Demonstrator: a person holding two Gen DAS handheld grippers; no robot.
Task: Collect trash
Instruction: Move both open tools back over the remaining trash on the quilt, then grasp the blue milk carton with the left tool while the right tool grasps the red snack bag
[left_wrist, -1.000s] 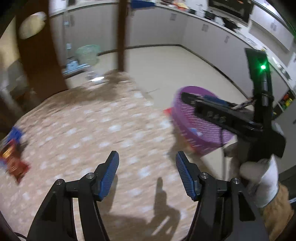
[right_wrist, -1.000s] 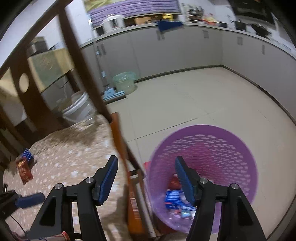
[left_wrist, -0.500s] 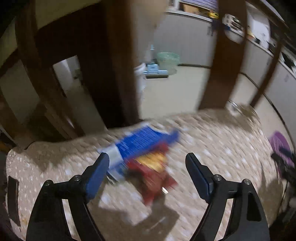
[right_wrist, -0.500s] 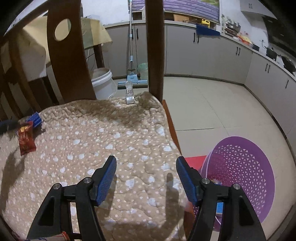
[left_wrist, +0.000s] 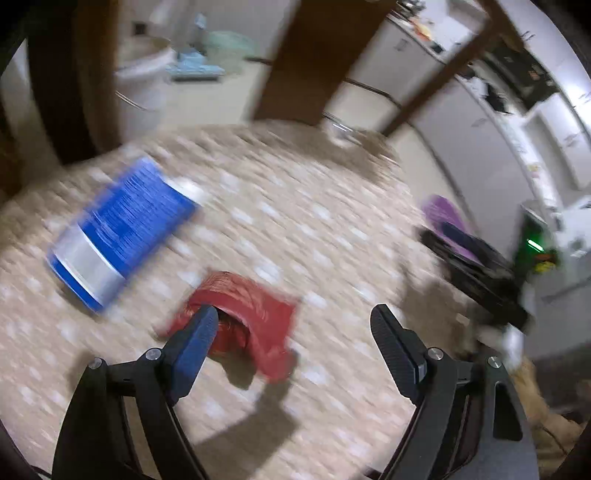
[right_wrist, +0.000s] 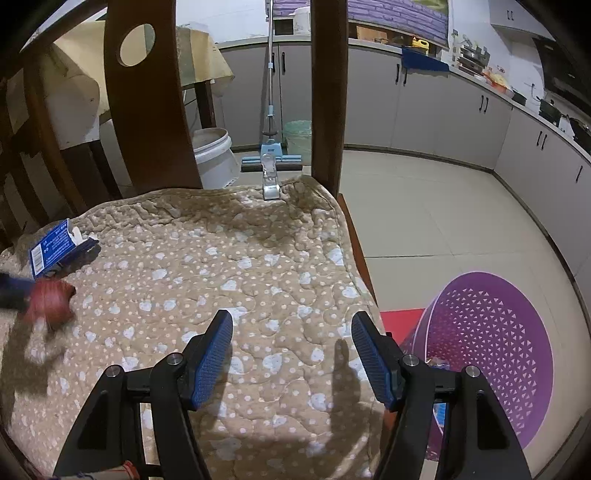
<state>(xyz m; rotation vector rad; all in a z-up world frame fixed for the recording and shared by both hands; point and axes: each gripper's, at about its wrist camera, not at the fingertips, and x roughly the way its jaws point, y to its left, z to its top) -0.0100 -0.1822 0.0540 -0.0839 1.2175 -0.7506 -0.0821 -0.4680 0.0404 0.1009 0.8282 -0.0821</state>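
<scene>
Left gripper (left_wrist: 291, 325) jaws just opened wide over the red wrapper (left_wrist: 251, 314); only the right gripper (right_wrist: 291, 336), jaws open and empty, sees inside the purple basket (right_wrist: 491, 332)

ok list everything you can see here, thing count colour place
red wrapper: 1, red, crumpled on the cushion between the left gripper's jaws
blue box: 1, blue and white, on the cushion's far left
cushion: 1, beige with pale spots, on the chair seat
chair back: 1, dark brown wood, behind the cushion
purple basket: 1, purple, on the floor right of the chair, some trash inside
white bucket: 1, white, on the floor behind the chair
mop: 1, light blue head, standing near the cabinets
green bin: 1, pale green, beside the mop
cabinets: a row, grey, along the walls
left gripper: 1, black with blue pads, open over the wrapper
right gripper: 1, same, open, empty, above the cushion
</scene>
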